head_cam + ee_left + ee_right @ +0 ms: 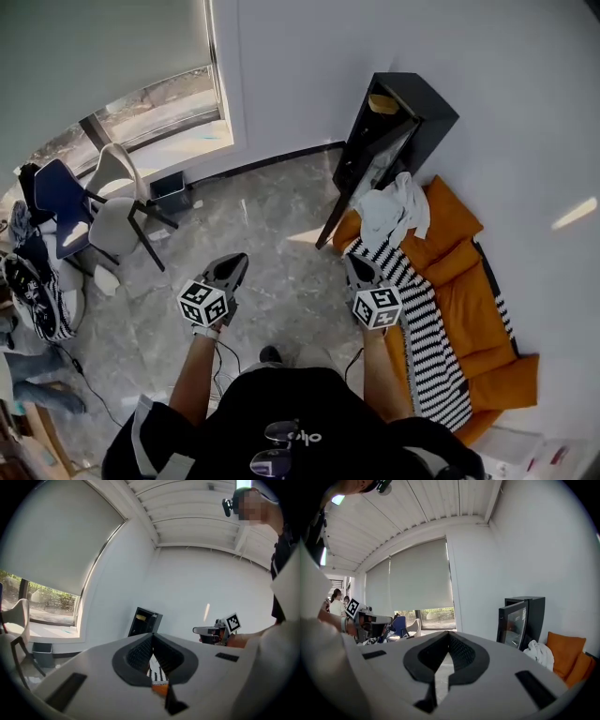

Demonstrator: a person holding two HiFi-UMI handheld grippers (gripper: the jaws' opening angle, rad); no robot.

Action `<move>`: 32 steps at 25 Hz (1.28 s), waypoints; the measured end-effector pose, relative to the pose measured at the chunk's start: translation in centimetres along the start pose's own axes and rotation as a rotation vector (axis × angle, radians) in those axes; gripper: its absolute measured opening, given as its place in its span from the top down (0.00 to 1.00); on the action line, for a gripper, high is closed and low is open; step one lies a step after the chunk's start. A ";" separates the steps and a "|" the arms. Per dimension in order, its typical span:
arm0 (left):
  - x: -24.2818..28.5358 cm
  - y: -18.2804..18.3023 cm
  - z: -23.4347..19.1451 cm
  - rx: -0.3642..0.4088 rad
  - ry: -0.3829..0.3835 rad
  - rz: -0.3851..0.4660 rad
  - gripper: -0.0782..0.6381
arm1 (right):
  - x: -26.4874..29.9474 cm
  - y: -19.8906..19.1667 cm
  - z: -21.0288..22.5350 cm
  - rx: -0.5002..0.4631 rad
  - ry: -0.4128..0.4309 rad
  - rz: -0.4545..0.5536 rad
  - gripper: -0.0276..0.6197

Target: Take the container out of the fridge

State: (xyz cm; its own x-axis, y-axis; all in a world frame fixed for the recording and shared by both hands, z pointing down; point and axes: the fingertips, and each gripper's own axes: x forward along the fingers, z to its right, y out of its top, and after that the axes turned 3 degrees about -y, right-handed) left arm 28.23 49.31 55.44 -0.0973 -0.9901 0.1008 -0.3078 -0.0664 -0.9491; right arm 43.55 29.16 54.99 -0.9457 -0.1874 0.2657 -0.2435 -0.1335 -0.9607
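Container (382,104), one, inside the single open fridge (433,120); left claw (235,263) and right claw (355,263), two, both closed and empty.

The fridge (412,117) at the upper right of the head view is black, and the container (382,103) inside it is tan-yellow. Below it lies an orange cushion (473,300), crossed by a cloth (427,337) in black and white stripes and topped by a plain white garment (394,211). The floor (272,225) is grey marble with pale veining; the wall (487,56) is white. At the left edge stand a dark blue chair (54,192) and an off-white chair (114,223). The left gripper (234,262) and the right gripper (355,262) are light grey with black jaws, each bearing a cube of black-and-white square markers. The person's top (300,412) is black.
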 end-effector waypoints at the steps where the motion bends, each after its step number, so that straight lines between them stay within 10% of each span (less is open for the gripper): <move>1: 0.6 0.2 -0.7 0.000 -0.001 -0.002 0.89 | 1.0 -0.2 0.2 0.006 0.002 -0.006 0.95; 19: 22.4 12.1 -17.5 0.066 0.081 0.029 0.89 | 29.9 11.8 9.5 -0.006 0.215 0.073 0.95; 32: 35.6 16.3 -23.0 0.075 0.105 0.011 0.89 | 40.5 15.6 17.2 0.084 0.259 0.077 0.95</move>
State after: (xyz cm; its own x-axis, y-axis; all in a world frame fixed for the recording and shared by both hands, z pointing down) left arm -2.05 15.81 50.40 -0.1997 -0.9728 0.1173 -0.2348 -0.0687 -0.9696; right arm 5.11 2.76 52.14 -0.9869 0.0535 0.1520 -0.1599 -0.2105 -0.9644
